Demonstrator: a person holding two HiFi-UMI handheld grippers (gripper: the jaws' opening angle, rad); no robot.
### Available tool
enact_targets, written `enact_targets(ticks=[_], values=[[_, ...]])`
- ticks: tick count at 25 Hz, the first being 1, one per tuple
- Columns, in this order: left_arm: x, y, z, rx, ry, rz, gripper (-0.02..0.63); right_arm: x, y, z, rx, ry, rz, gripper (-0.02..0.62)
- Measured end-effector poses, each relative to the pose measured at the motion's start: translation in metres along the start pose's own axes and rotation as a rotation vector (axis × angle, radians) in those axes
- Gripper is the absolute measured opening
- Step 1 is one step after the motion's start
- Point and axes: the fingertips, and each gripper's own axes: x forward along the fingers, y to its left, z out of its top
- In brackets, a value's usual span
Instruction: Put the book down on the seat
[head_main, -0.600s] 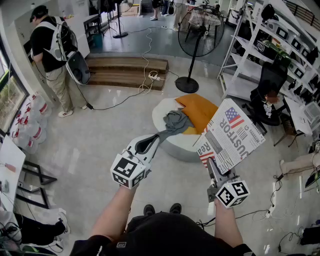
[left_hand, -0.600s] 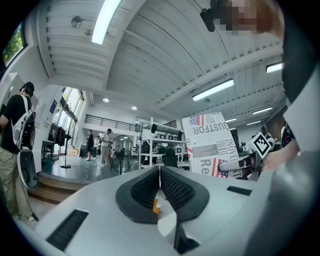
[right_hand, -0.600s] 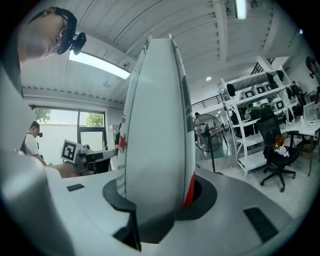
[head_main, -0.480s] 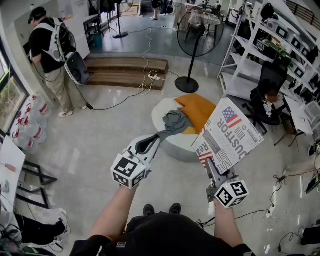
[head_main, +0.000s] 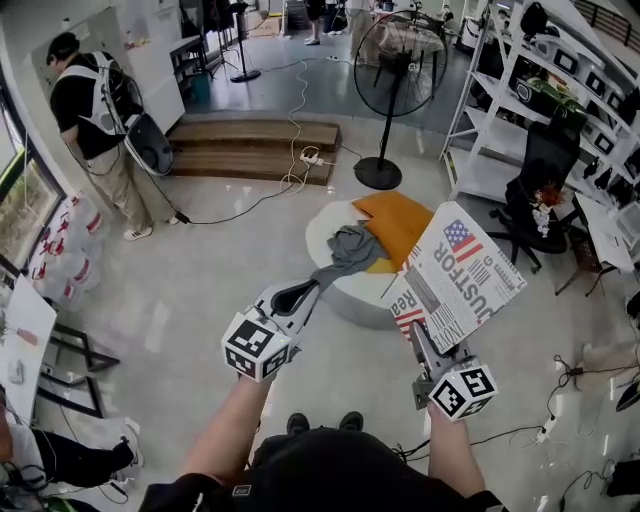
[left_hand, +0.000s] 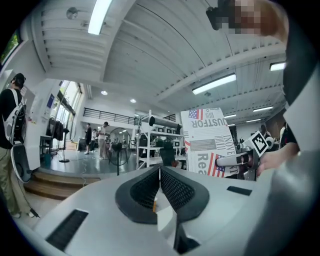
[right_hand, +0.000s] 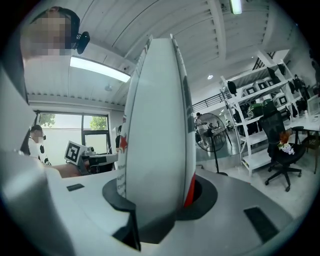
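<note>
Right gripper view showed the right gripper (right_hand: 156, 197) clenched on the book (right_hand: 155, 110). The book's lower edge sat deep between the two fingers, and its pages rose upright and edge-on above them. Head view showed the same book tilted up and away beyond those fingertips, its printed cover with a flag and large lettering facing the camera. It was held in the air, off the seat (head_main: 335, 290), a round white pouf, and overlapped only the seat's right edge in that view. On the seat lay an orange cushion (head_main: 398, 222) and a grey cloth (head_main: 350, 243), both ahead of the fingertips and between the two pairs. Left gripper view showed the left gripper (left_hand: 160, 176) with its fingers closed against each other at the tips and nothing caught between them. Those fingertips pointed toward the near rim of the seat, with the grey cloth just past them. A person (head_main: 85, 120) in a black top stood well off to the left of the left fingers, beside a wooden step (head_main: 255, 145).
</note>
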Motion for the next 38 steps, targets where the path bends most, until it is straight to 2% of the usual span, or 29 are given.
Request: enact_targets(ticks=[7,12,20,32,38], values=[[0.016,-0.004,-0.011,0.004,0.040,-0.031,0.006,0.004,-0.014,-0.002,0.014,-0.024,0.001,0.176],[0.024,-0.044,-0.013,0.012,0.052,-0.009,0.006,-0.033,-0.035,-0.003,0.014,-0.034,0.019,0.176],[0.029,-0.056,-0.018,0.028,0.071,0.018,0.006,-0.042,-0.049,-0.016,0.036,-0.019,0.034,0.176],[0.044,0.017,-0.035,-0.010,0.051,0.007,0.006,0.032,-0.042,-0.023,0.017,0.023,0.027,0.176],[0.064,0.041,-0.041,-0.003,0.052,0.013,0.006,0.061,-0.058,-0.026,0.019,0.026,0.024,0.176]])
